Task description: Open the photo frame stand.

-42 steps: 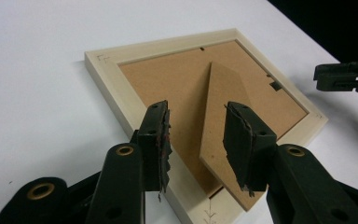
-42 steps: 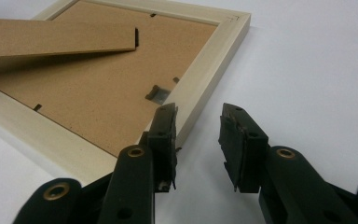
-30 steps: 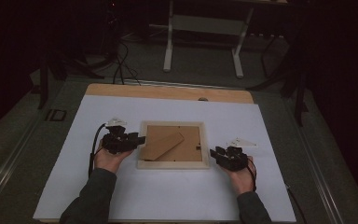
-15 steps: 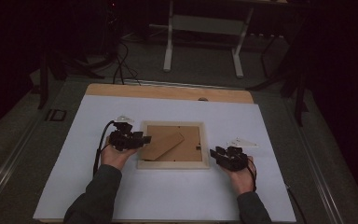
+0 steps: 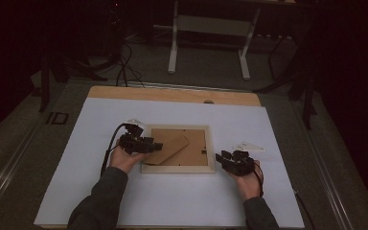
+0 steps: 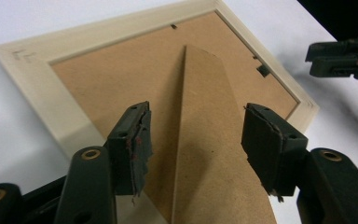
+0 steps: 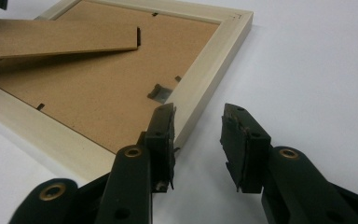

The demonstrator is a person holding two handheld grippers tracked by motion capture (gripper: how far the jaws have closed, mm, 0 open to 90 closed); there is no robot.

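High view, frame: picture frame [image 5: 178, 149] of pale wood lies face down near the middle of the white worktop [image 5: 76, 182], its brown backing board up.
High view, stand: easel stand [image 5: 170, 149], a brown strip on the backing, slants from the lower left toward the upper right.
High view, left gripper: left gripper [image 5: 154, 145] sits at the frame's left edge, reaching over it above the stand's lower end.
High view, right gripper: right gripper [image 5: 221, 158] rests just beside the frame's lower right corner; too small here to tell whether it touches.
Left gripper view, stand: easel stand [image 6: 214, 149] runs up between the two fingers [image 6: 133, 147] to its clipped tip.
Left gripper view, fingers: spread wide, having just been opening; the stand lies between them with a gap on each side, pads not pressing on it.
Left gripper view, other hand: right gripper [image 6: 342, 58] shows at the upper right, beyond the frame's corner.
Right gripper view, frame: picture frame [image 7: 205, 70] lies ahead and to the left, its near wooden side running down toward the left finger.
Right gripper view, stand: easel stand [image 7: 56, 39] is raised a little off the backing at upper left.
Right gripper view, fingers: fingers [image 7: 161, 140] part open, gripping nothing; the left one is at the frame's outer edge, the right one over bare worktop [image 7: 317, 79].
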